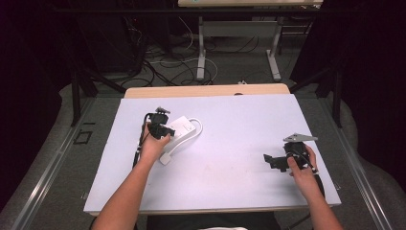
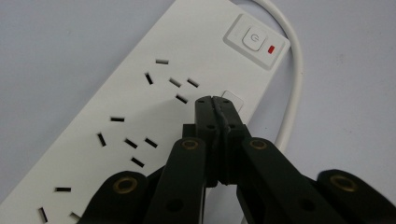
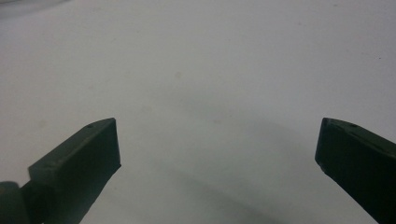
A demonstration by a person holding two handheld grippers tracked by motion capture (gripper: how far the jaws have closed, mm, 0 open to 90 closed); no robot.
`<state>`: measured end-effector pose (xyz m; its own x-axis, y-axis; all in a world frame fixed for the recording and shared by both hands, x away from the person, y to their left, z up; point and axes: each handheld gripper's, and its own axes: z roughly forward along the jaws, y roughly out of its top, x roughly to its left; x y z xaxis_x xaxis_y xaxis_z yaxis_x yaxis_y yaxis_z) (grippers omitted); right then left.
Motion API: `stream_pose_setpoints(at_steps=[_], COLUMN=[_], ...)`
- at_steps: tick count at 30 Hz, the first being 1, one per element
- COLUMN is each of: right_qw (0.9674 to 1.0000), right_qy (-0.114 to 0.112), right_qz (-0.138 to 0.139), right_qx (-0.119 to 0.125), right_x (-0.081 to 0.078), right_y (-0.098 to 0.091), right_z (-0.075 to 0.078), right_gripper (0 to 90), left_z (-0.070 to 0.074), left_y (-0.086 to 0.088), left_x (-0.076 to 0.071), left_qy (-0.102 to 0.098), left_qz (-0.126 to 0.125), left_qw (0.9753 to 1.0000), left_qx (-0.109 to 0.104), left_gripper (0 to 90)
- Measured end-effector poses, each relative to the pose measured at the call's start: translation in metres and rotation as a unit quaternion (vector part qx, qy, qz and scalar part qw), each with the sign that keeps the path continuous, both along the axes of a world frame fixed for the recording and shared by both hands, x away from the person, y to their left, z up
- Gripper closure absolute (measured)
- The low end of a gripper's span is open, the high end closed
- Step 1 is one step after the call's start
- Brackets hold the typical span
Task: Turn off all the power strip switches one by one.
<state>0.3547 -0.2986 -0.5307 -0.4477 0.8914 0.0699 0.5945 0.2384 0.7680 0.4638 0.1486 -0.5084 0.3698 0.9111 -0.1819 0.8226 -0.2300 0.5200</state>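
A white power strip (image 1: pixel 181 127) lies on the left half of the white table (image 1: pixel 230 143), with its cable (image 1: pixel 196 132) looped beside it. My left gripper (image 1: pixel 163 128) points down over it. In the left gripper view its jaws (image 2: pixel 215 100) are pressed together with nothing between them. Their tips sit at the strip (image 2: pixel 140 107), beside a small white square (image 2: pixel 233 99) and below the switch (image 2: pixel 254 39) with its red light (image 2: pixel 272 48). Whether the tips touch the strip I cannot tell. My right gripper (image 1: pixel 270 160) is at the right, open (image 3: pixel 217 135) over bare table.
A white plug (image 1: pixel 165 158) lies just below the left hand. The table's wooden far edge (image 1: pixel 206 90) borders a floor strewn with cables (image 1: pixel 167 62). The legs of another table (image 1: pixel 201 52) stand behind, and dark frames flank both sides.
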Motion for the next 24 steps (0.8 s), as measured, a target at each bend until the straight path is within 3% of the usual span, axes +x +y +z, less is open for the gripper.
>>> stream_pose_setpoints(at_steps=[24], right_qw=[1.0000], right_qy=[0.000], right_qz=[-0.004], right_qx=[0.000], right_x=[-0.0006], right_y=[0.0000], right_z=[0.0010], right_gripper=[0.0], left_z=[0.0069], left_y=[0.0081], left_x=[-0.0093], left_qy=[-0.004], left_qz=[-0.001], left_qw=[1.0000], left_qx=[-0.001], left_gripper=[90.0])
